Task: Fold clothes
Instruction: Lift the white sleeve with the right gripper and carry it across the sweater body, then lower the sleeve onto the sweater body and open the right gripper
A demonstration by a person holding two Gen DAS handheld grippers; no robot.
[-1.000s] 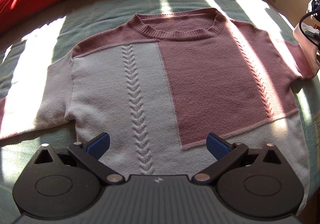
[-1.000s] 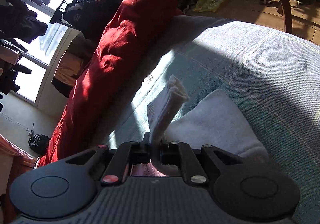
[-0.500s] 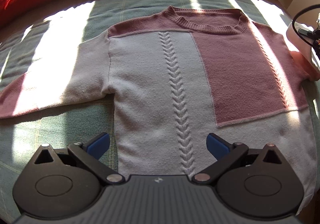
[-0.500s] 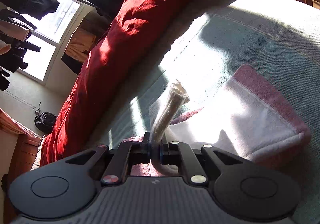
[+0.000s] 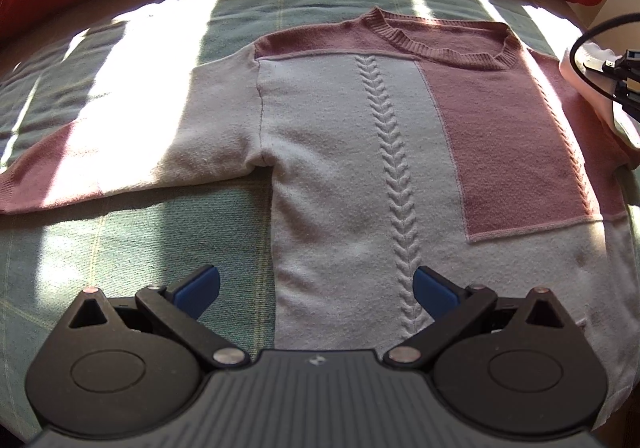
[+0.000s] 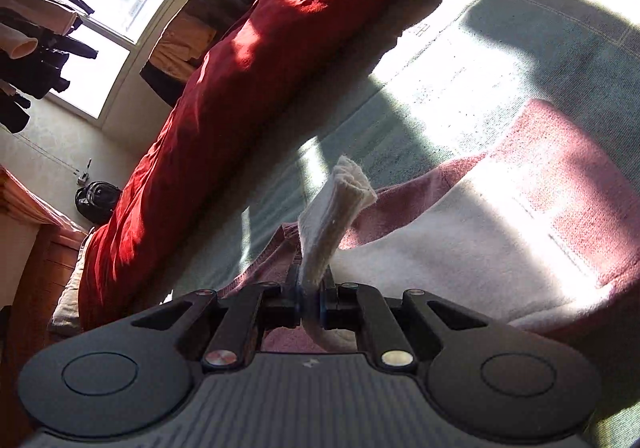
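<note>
The pink-and-cream knitted sweater with a raised cable braid down its front lay flat, face up, on the pale green checked bed cover, spread just ahead of the left gripper. Its hem ran beneath that gripper's body and was hidden there. The left gripper's blue-padded fingers stood wide apart, holding nothing, with the cream lower front of the sweater between and beyond them; whether they touched the knit could not be told from this angle. One sleeve stretched away to the left of the gripper, its pink cuff cut off by the frame edge. The opposite sleeve, far to the right, was largely hidden behind a black cable and black hardware at the frame edge, probably the other gripper.

In the right wrist view, the right gripper was clenched on a bunched fold of cream knit from the sweater, which stood up out of the closed jaws as a narrow tuft. The pads themselves were barely visible behind the cloth. Beyond and to the right of that gripper, the sweater lay in strong sun patches that washed out its detail.

A long rumpled red quilt lay along the far edge of the bed, and dark clothes hanging by a bright window were too backlit to make out.
</note>
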